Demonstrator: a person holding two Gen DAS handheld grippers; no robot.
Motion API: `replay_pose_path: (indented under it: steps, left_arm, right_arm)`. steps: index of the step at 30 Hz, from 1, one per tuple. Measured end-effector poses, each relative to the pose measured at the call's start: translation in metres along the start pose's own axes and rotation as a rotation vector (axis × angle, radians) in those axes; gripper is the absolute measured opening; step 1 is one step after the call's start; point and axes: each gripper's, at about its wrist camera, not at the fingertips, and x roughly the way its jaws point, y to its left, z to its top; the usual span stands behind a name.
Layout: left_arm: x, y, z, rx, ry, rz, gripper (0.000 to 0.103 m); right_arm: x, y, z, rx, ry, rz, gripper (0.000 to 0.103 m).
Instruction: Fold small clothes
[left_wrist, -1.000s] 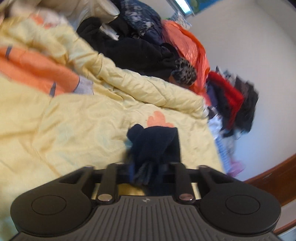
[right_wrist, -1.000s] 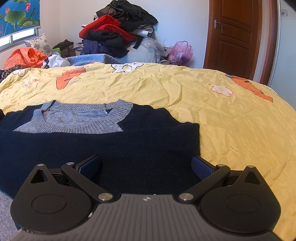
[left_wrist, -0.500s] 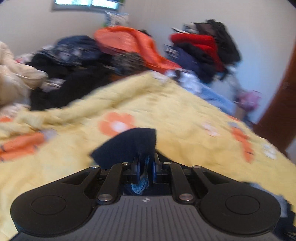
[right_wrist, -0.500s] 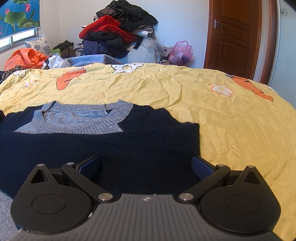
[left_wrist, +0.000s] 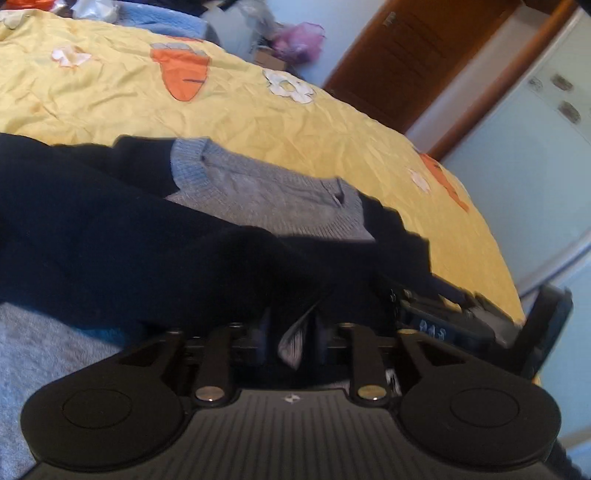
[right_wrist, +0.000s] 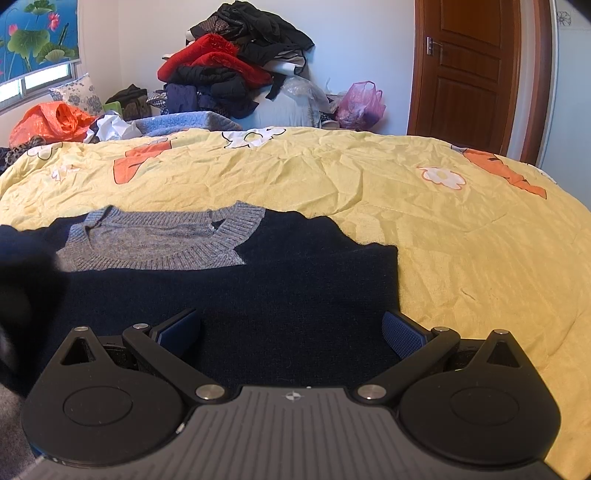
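A small navy sweater (right_wrist: 295, 295) with a grey knit collar (right_wrist: 162, 247) lies flat on the yellow quilt (right_wrist: 424, 229). My right gripper (right_wrist: 291, 328) is open and empty, low over the sweater's body near its right edge. My left gripper (left_wrist: 291, 332) is shut on the sweater's navy sleeve (left_wrist: 258, 266), with the grey cuff pinched between its jaws, held over the sweater's body. The sweater's collar (left_wrist: 266, 195) shows ahead of it. The right gripper's body (left_wrist: 480, 325) shows at the right in the left wrist view.
The quilt (left_wrist: 332, 122) has orange and white flower prints. A pile of clothes (right_wrist: 236, 70), an orange bag (right_wrist: 51, 122) and a pink bag (right_wrist: 362, 103) stand beyond the bed's far side. A brown door (right_wrist: 472, 70) is at the back right.
My left gripper has swung from the bed's far left side over to the sweater's body, carrying the sleeve with it. The right gripper has stayed still and open.
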Motion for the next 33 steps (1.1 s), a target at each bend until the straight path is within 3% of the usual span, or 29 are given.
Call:
replay_pose_path:
  steps: [1, 2, 4, 6, 9, 11, 12, 14, 15, 18, 21, 23, 27, 29, 30, 33]
  left_arm:
    - [-0.010, 0.002, -0.004, 0.010, -0.027, -0.002, 0.038]
    - [-0.021, 0.003, -0.009, 0.028, -0.064, 0.006, 0.058]
    - [-0.046, 0.013, -0.017, 0.065, -0.176, 0.049, 0.079]
    - [-0.059, 0.022, -0.033, 0.120, -0.266, 0.083, 0.079]
    - [-0.062, 0.040, -0.057, 0.150, -0.280, 0.145, 0.079]
    - [-0.056, 0.055, -0.074, 0.138, -0.244, 0.197, 0.078]
    - [-0.057, 0.060, -0.085, 0.162, -0.282, 0.196, 0.080]
    - [-0.063, 0.062, -0.090, 0.143, -0.299, 0.166, 0.093]
    - [-0.061, 0.063, -0.089, 0.131, -0.298, 0.180, 0.094]
    - [-0.053, 0.059, -0.084, 0.150, -0.285, 0.203, 0.101]
    - [-0.050, 0.056, -0.083, 0.188, -0.265, 0.224, 0.103]
    - [-0.052, 0.057, -0.085, 0.179, -0.271, 0.212, 0.103]
    - [-0.057, 0.064, -0.085, 0.131, -0.293, 0.163, 0.103]
    - [-0.057, 0.066, -0.085, 0.122, -0.297, 0.154, 0.103]
    - [-0.057, 0.066, -0.085, 0.122, -0.298, 0.153, 0.103]
    - [-0.058, 0.066, -0.085, 0.121, -0.298, 0.152, 0.103]
  right_arm:
    - [0.000, 0.000, 0.000, 0.002, -0.001, 0.000, 0.103]
    - [0.000, 0.000, 0.000, 0.003, -0.001, 0.000, 0.103]
    - [0.000, 0.000, 0.000, 0.004, -0.002, 0.001, 0.103]
    - [0.000, 0.000, 0.000, 0.005, -0.002, 0.002, 0.103]
    - [0.000, 0.001, -0.001, 0.001, -0.001, -0.002, 0.103]
    - [0.001, 0.003, 0.000, -0.006, 0.005, -0.005, 0.103]
    - [0.001, 0.002, 0.001, -0.010, 0.007, -0.005, 0.103]
    - [-0.004, 0.004, 0.011, 0.014, 0.033, -0.017, 0.103]
    - [-0.011, 0.006, 0.017, 0.064, 0.027, 0.007, 0.103]
    - [-0.030, 0.012, 0.032, 0.266, 0.003, 0.256, 0.103]
    - [-0.013, 0.036, 0.038, 0.347, 0.138, 0.412, 0.099]
    - [0.001, 0.053, 0.037, 0.338, 0.203, 0.410, 0.084]
    - [0.007, 0.086, 0.030, 0.239, 0.219, 0.369, 0.079]
    - [0.003, 0.095, 0.030, 0.216, 0.225, 0.382, 0.059]
    - [0.001, 0.099, 0.030, 0.204, 0.229, 0.379, 0.057]
    - [-0.002, 0.100, 0.029, 0.166, 0.215, 0.361, 0.033]
